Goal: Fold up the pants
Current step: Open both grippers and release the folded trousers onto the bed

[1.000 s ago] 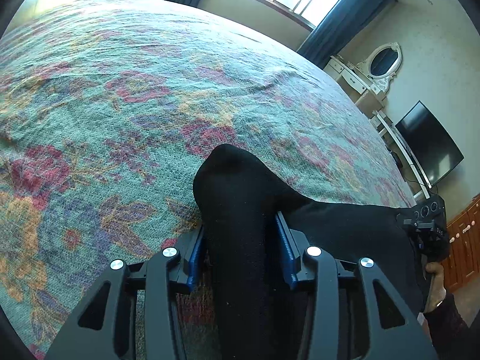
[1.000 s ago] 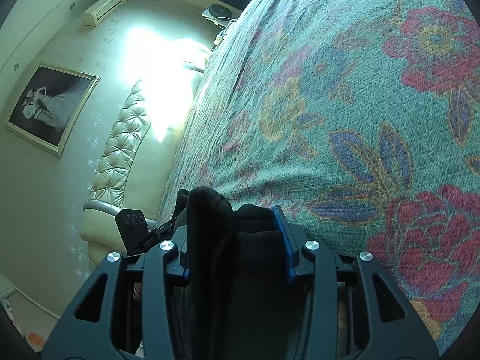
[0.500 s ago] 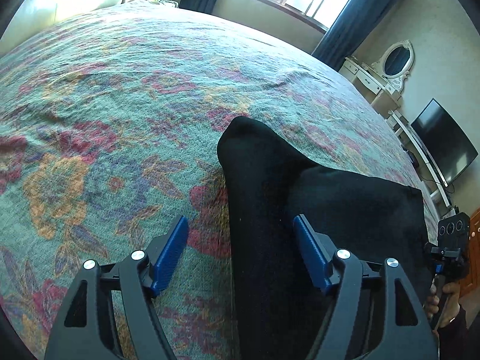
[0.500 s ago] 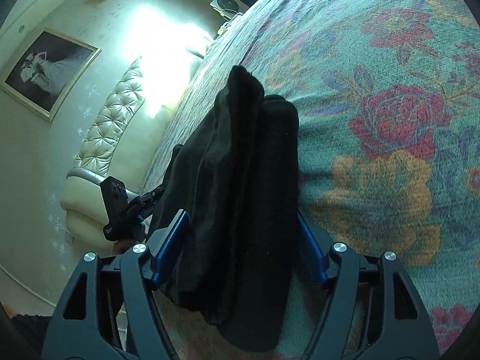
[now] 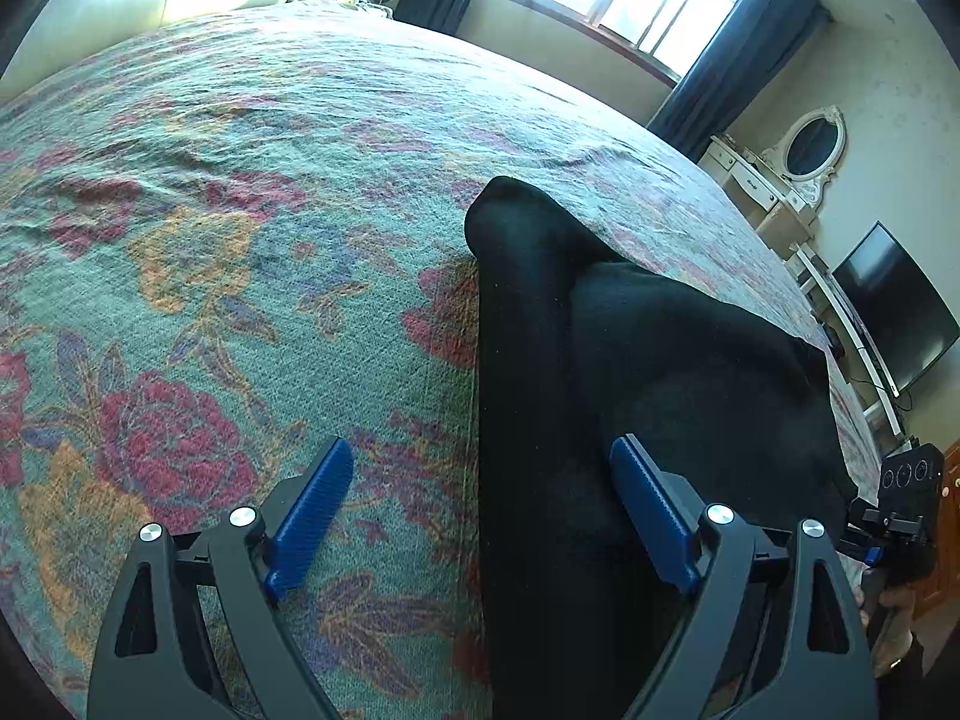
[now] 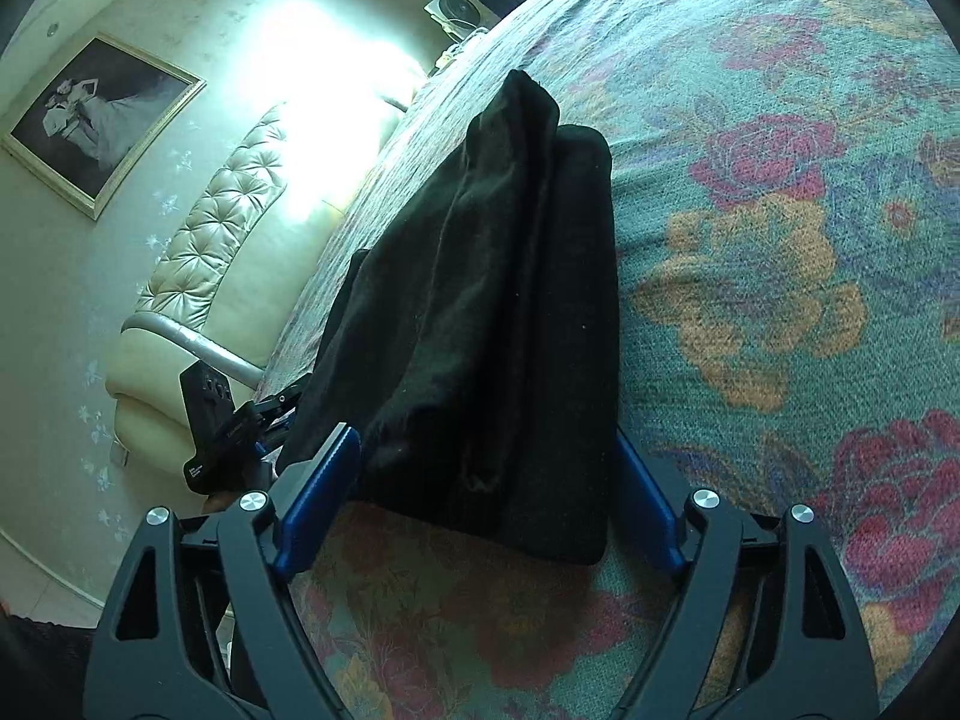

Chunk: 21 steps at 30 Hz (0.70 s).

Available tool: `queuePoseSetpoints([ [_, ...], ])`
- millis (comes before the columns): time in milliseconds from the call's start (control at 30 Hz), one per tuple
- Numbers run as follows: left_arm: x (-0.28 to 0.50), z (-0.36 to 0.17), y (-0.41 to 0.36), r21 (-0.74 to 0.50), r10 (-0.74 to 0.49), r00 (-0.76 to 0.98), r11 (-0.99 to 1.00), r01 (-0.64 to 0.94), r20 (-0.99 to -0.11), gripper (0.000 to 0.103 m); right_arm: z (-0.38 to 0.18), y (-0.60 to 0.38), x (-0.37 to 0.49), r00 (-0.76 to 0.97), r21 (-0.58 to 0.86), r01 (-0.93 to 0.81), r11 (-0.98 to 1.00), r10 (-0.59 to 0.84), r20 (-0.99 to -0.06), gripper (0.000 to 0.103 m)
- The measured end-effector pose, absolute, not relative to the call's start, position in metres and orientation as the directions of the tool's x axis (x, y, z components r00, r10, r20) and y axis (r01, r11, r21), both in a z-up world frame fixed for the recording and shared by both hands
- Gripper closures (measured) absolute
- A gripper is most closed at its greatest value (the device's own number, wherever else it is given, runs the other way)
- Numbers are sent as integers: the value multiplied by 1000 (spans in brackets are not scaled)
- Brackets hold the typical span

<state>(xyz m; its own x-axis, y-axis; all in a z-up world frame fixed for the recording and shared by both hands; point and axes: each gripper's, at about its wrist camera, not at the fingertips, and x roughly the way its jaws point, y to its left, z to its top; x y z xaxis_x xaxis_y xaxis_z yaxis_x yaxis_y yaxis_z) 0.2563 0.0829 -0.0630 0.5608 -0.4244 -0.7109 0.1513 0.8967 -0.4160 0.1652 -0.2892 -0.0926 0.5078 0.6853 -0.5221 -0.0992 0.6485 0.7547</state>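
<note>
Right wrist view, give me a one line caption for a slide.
Open right gripper straddles the near end of the folded black pants lying on the floral bedspread.

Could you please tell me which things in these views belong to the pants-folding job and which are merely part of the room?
Part of the job:
black pants, folded on the floral bedspread
left gripper, open
right gripper, open

Just there:
television
vanity mirror
framed picture
tufted headboard
</note>
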Motion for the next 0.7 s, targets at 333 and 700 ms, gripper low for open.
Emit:
queuePoseSetpoints([
  [333,236,-64,82,-364,-394,567,915,172,-723,16,-97,-298,149,516,737,-47,675,648,-560,23],
  [700,225,-65,82,-335,-369,577,927,170,-729,16,-98,-308,135,523,743,-6,669,635,-568,25],
])
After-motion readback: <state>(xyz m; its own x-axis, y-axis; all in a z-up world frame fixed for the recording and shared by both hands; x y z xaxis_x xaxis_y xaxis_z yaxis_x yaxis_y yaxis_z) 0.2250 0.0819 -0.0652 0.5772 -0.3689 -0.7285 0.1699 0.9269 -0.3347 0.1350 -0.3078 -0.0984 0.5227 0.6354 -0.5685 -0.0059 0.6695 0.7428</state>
